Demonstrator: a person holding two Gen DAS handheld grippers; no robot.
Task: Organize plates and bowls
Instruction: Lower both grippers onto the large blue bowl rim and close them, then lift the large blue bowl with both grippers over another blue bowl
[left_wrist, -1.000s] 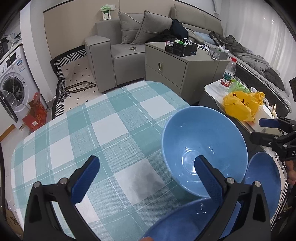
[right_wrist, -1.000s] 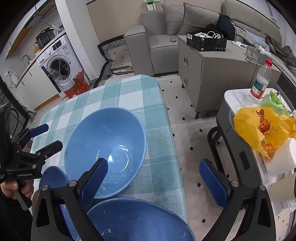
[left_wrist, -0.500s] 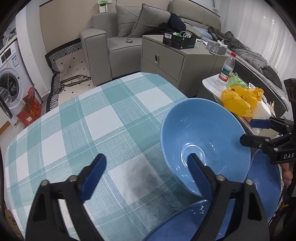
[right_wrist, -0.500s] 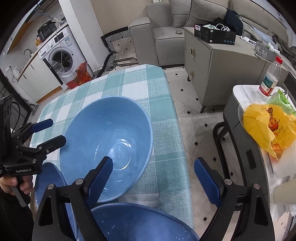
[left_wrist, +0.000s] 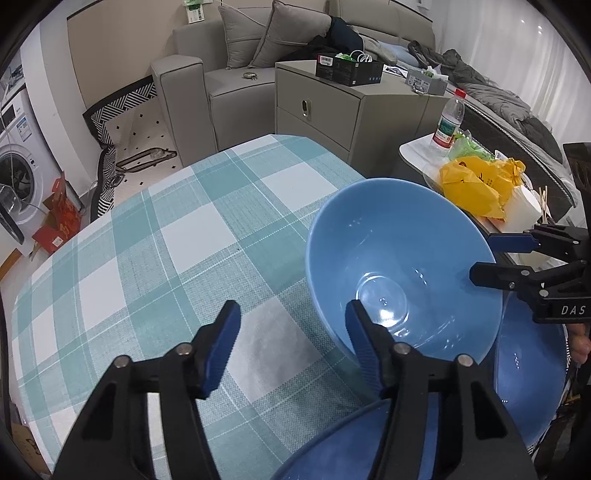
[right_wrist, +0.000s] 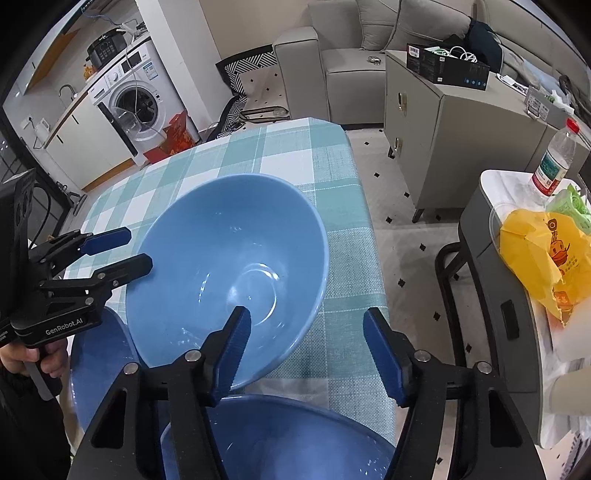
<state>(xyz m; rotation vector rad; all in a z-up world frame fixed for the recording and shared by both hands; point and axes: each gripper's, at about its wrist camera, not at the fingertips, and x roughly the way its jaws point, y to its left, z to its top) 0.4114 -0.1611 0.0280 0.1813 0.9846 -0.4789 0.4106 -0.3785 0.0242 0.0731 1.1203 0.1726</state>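
Closing now, my left gripper (left_wrist: 291, 343) has its jaws about half apart, one finger inside the big blue bowl (left_wrist: 399, 266) and one outside its rim, pads not yet pressing. My right gripper (right_wrist: 306, 350) narrows likewise astride the opposite rim. Two more blue dishes (right_wrist: 280, 439) sit below both jaws on the checked tablecloth (left_wrist: 155, 236).

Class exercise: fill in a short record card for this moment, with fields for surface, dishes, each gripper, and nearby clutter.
surface: table with teal checked cloth
dishes: large blue bowl, empty; two more blue dishes beside it
left gripper: closing, straddling the bowl's rim, pads not yet pressing
right gripper: closing, one of its fingers inside the bowl, one outside
clutter: yellow bag and water bottle on a side table
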